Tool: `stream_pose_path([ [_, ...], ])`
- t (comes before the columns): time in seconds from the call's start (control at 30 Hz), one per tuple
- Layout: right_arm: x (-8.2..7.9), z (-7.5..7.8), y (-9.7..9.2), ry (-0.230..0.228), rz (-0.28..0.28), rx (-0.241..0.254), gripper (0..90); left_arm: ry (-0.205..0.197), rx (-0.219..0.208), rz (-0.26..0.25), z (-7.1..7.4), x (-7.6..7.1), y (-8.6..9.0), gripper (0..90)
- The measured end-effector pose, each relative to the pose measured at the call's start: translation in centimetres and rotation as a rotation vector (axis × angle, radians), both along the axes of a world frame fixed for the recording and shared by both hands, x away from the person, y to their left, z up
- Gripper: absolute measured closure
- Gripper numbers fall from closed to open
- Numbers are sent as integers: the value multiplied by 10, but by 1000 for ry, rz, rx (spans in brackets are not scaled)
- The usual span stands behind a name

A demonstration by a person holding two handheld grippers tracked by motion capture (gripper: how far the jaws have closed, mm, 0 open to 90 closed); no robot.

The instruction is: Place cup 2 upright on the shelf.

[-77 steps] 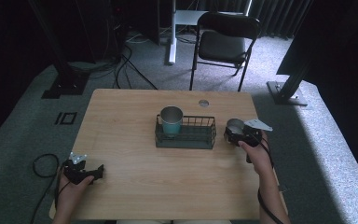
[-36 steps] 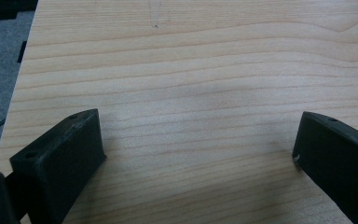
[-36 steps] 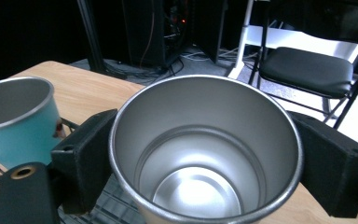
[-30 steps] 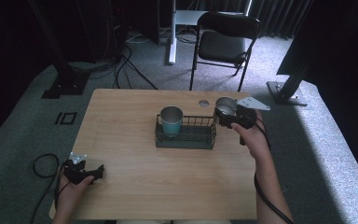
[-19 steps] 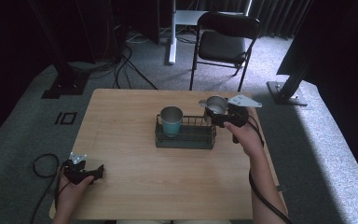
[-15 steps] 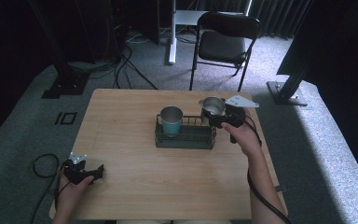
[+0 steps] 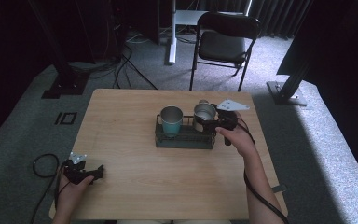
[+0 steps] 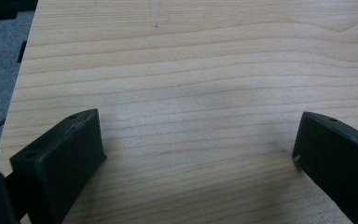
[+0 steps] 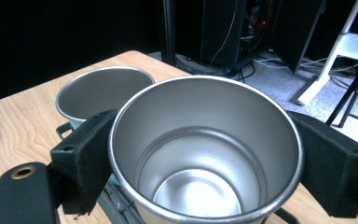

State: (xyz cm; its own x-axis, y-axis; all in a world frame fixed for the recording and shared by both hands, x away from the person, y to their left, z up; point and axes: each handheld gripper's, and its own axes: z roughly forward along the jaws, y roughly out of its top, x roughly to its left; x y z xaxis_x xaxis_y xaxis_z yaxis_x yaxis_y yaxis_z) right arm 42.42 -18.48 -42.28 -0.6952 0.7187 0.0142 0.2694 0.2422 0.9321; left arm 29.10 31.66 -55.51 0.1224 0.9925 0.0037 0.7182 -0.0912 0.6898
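A black wire basket sits mid-table with a teal steel cup upright in its left half. My right gripper is shut on a second steel cup, held upright over the basket's right end. In the right gripper view that steel cup sits between both black pads, its empty inside showing, with the teal cup just behind. My left gripper rests at the table's near left corner, open, with bare wood between its fingers.
The wooden table has free room at left and front. A folding chair stands beyond the far edge, with cables and stand feet on the carpet. A cable trails off the left edge.
My right gripper has carried the steel cup from the table right of the basket leftward and up to the basket's right end. The left gripper has stayed put.
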Motion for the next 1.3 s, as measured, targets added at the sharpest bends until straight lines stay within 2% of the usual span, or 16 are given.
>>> stream_pose_path([
  [0.37, 9, -20, 14, 31, 53, -28, 131, 0, 0, 0, 0, 0, 0, 23],
  [0.67, 13, -33, 18, 38, 47, -55, 131, 0, 0, 0, 0, 0, 0, 23],
  [0.8, 13, -39, 18, 50, 44, -50, 131, 0, 0, 0, 0, 0, 0, 23],
  [0.9, 14, -43, 19, 52, 37, -68, 131, 0, 0, 0, 0, 0, 0, 23],
  [1.3, 15, -52, 21, 71, 37, -72, 131, 0, 0, 0, 0, 0, 0, 23],
])
